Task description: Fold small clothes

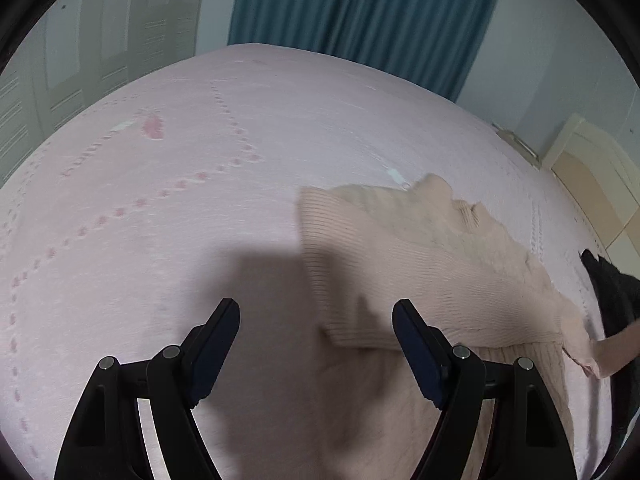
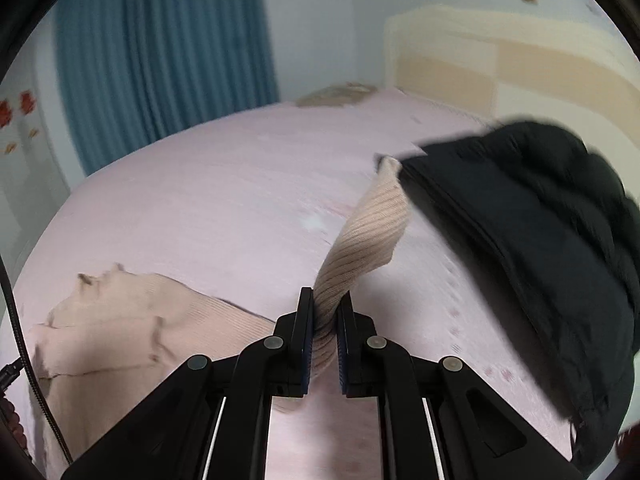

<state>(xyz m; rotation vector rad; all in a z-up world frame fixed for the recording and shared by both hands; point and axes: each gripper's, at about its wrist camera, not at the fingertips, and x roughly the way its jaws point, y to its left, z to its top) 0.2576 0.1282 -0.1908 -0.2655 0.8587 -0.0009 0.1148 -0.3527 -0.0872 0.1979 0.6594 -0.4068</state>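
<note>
Sweater (image 1: 420,264) sleeve (image 2: 360,240) is pinched in the right gripper (image 2: 325,320) jaws for folding across the bed (image 1: 200,200); left gripper (image 1: 316,316) jaws are spread, empty.

My fingers (image 1: 416,356) are matte black, with dark navy pads on the inner faces and small grey round pins at the joints. The sweater (image 1: 420,260) is pale peach-pink, knitted in fine ribs that run as close parallel lines; the sleeve (image 2: 360,240) shows the same ribbing in a slightly warmer beige-pink. The bed cover (image 1: 240,120) is soft lilac-pink with trails of small darker pink prints and one rose-coloured feather-like mark (image 1: 154,126). The jacket (image 2: 540,240) is plain black. The curtain (image 1: 360,12) is teal-blue in vertical pleats. The headboard (image 2: 500,64) is cream with tan panels.
</note>
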